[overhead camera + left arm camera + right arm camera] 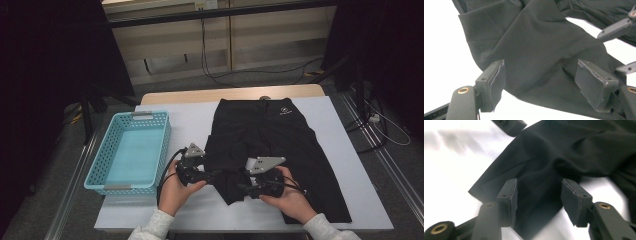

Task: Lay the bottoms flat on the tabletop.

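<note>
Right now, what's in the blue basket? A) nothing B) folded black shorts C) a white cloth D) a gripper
A: the blue basket shows a bare floor, while the black shorts lie beside it on the table.

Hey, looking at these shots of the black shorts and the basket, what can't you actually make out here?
- Small white logo on the black shorts, high view: too small to read.
- Shorts' near leg end, high view: covered by the right hand-held gripper and hand.
- Blue basket, high view: near inner wall hidden by its own rim.
- Cloth at right, right gripper view: blurred.
- Left gripper view: table washed out white, no edge visible.
</note>
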The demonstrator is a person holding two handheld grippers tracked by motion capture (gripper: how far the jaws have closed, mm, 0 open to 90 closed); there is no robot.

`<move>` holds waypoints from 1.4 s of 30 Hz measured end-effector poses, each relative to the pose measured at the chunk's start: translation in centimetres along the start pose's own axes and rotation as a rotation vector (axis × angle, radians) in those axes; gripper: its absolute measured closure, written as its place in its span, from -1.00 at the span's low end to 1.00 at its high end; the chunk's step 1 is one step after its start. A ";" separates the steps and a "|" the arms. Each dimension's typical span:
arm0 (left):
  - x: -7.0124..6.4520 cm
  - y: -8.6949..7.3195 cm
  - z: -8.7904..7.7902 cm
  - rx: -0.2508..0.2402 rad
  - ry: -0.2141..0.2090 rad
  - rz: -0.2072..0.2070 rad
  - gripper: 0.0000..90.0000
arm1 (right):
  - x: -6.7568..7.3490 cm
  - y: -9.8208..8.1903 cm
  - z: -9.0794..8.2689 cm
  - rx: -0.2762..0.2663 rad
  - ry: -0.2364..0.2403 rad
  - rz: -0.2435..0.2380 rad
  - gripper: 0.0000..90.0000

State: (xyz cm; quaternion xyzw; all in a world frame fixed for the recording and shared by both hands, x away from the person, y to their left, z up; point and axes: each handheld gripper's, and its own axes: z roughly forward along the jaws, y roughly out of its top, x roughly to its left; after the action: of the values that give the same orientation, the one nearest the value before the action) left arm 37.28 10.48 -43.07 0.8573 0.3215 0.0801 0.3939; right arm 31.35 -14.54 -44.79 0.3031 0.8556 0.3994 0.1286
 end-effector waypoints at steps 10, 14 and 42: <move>-0.2 -0.1 0.2 0.018 -0.015 0.005 -0.46 | 0.4 0.3 0.5 0.023 0.050 -0.014 1.00; -0.4 -0.3 0.4 0.026 -0.024 0.004 -0.46 | -0.8 0.3 -1.4 -0.047 0.024 0.059 1.00; -2.6 -1.0 2.7 0.070 -0.063 0.015 0.96 | -2.9 -0.8 -2.5 -0.057 -0.056 0.119 1.00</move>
State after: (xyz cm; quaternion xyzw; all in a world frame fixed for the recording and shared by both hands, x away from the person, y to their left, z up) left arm 35.80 7.64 -45.31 0.8751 0.3051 0.0447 0.3730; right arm 32.08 -18.26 -43.83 0.3607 0.8205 0.4218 0.1370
